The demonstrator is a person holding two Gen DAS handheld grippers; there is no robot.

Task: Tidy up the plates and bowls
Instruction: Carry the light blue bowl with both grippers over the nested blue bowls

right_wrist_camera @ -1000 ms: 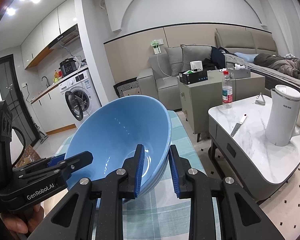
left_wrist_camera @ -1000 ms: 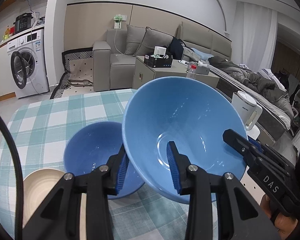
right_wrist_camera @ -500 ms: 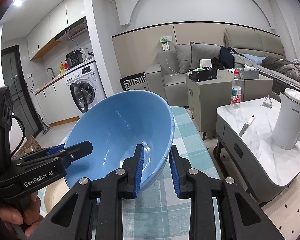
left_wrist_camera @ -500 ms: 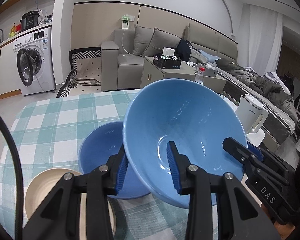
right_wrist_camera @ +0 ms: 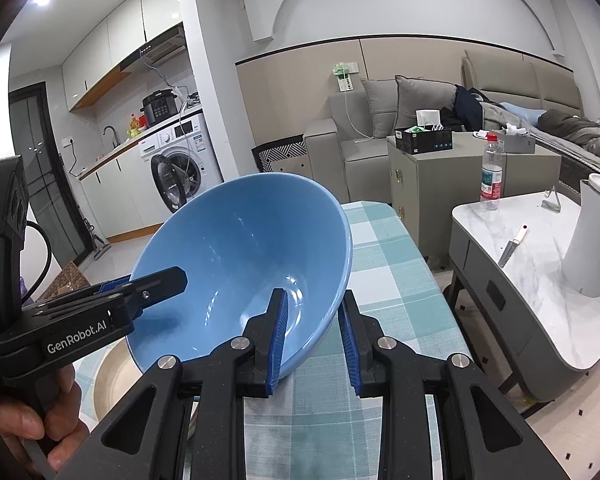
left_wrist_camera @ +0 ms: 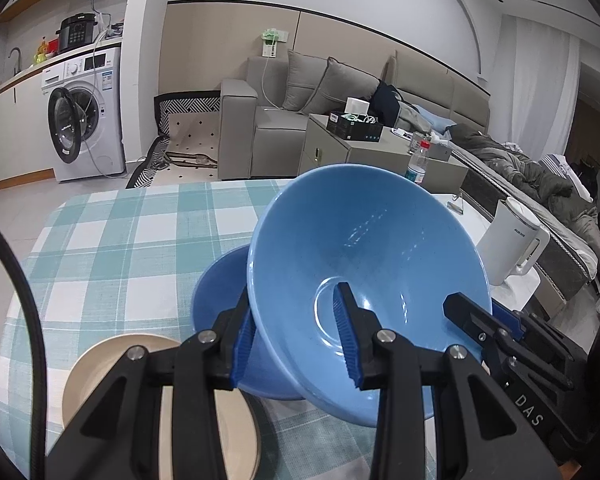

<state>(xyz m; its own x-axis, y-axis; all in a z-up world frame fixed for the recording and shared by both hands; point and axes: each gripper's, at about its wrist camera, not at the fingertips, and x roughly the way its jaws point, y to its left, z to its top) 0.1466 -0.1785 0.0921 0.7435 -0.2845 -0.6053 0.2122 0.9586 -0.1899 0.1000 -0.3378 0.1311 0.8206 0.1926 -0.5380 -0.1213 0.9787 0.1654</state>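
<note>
Both grippers hold one large light blue bowl [left_wrist_camera: 364, 256] by opposite sides of its rim, above the checked tablecloth [left_wrist_camera: 112, 240]. My left gripper [left_wrist_camera: 296, 340] is shut on the bowl's near rim. My right gripper [right_wrist_camera: 314, 336] is shut on the other side of the same bowl [right_wrist_camera: 244, 260]. A darker blue bowl [left_wrist_camera: 220, 292] sits on the table just under and left of the held bowl. A beige plate [left_wrist_camera: 112, 364] lies at the near left and shows in the right wrist view [right_wrist_camera: 116, 376] too.
A white kettle [right_wrist_camera: 596, 236] and a knife [right_wrist_camera: 512, 242] are on a marble side table [right_wrist_camera: 540, 280] to the right. A grey sofa [left_wrist_camera: 268, 128], a cabinet with a water bottle [right_wrist_camera: 490, 176] and a washing machine [left_wrist_camera: 84, 116] stand beyond the table.
The light blue bowl has been lifted higher and away from the darker bowl, held by both grippers. More of the beige plate shows now.
</note>
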